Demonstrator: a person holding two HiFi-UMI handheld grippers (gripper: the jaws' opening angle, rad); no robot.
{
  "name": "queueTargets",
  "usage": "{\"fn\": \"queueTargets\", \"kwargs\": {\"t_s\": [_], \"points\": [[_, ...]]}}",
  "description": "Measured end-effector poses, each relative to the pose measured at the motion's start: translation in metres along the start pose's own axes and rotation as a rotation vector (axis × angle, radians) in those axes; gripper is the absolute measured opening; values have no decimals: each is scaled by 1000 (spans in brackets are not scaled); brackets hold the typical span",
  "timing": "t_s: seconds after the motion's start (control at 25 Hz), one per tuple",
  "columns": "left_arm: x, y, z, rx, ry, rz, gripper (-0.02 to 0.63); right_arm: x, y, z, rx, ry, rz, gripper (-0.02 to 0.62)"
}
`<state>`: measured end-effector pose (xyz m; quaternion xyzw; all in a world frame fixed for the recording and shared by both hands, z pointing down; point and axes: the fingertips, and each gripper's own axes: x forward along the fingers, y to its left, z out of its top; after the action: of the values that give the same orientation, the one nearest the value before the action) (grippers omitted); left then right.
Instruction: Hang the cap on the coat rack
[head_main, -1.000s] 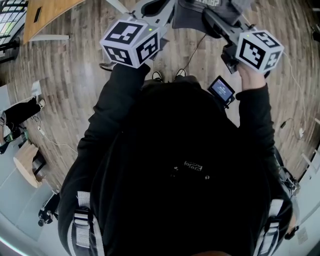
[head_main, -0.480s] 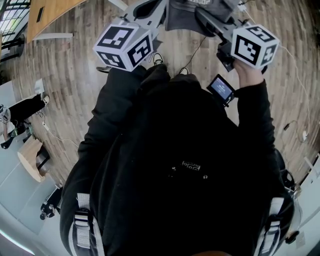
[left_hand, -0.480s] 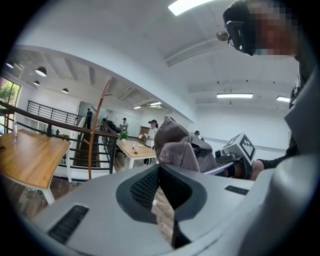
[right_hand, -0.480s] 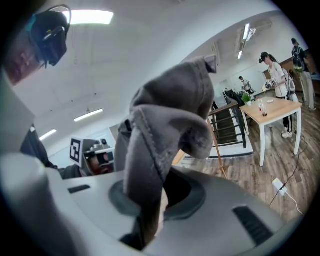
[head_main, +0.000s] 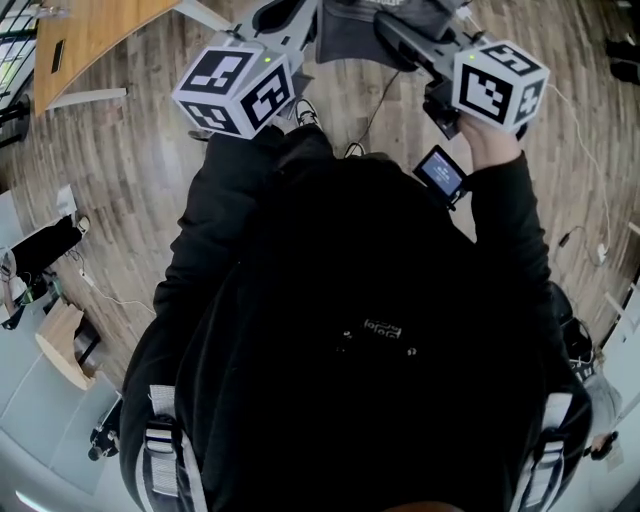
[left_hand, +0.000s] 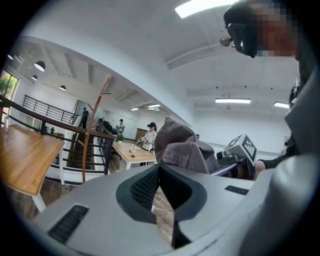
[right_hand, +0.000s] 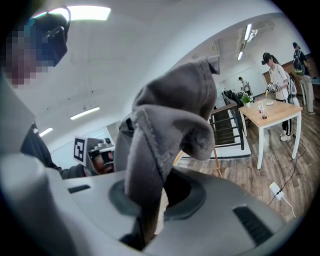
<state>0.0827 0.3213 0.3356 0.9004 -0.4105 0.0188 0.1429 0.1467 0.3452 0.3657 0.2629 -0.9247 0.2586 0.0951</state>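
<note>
Out front, jaws of the left gripper and the right gripper both clench the grey cap.

we see: cap between left tongs and right tongs | coat rack beyond, left of cap

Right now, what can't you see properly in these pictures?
Cap: head view, cut off by the top edge.
Coat rack: left gripper view, far away, pegs too small; right gripper view, mostly behind the cap.
Left gripper: its own view doesn't show whether it pinches the cap.
</note>
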Motion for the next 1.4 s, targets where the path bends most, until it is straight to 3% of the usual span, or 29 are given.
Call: {"fn": "queueTargets", "kwargs": {"t_s": [0.16,0.48,0.76,1.2,1.4], "points": [[26,44,11,0,-7,-16,2,38,-28,24,-9,13,-9,41],[26,42,23,33,-29,-41,2,36,-25,31,-21,-10,-22,41],[33,153,46,12,-31,-40,2,138,-44,71,-14,29,-37,41],[43,216,45,1,-12,-34,2,196,-64,83,7,66,-66,41],[45,233,55,20,-24,-16,2,214,-66,96,-20,73,-34,41]]}}
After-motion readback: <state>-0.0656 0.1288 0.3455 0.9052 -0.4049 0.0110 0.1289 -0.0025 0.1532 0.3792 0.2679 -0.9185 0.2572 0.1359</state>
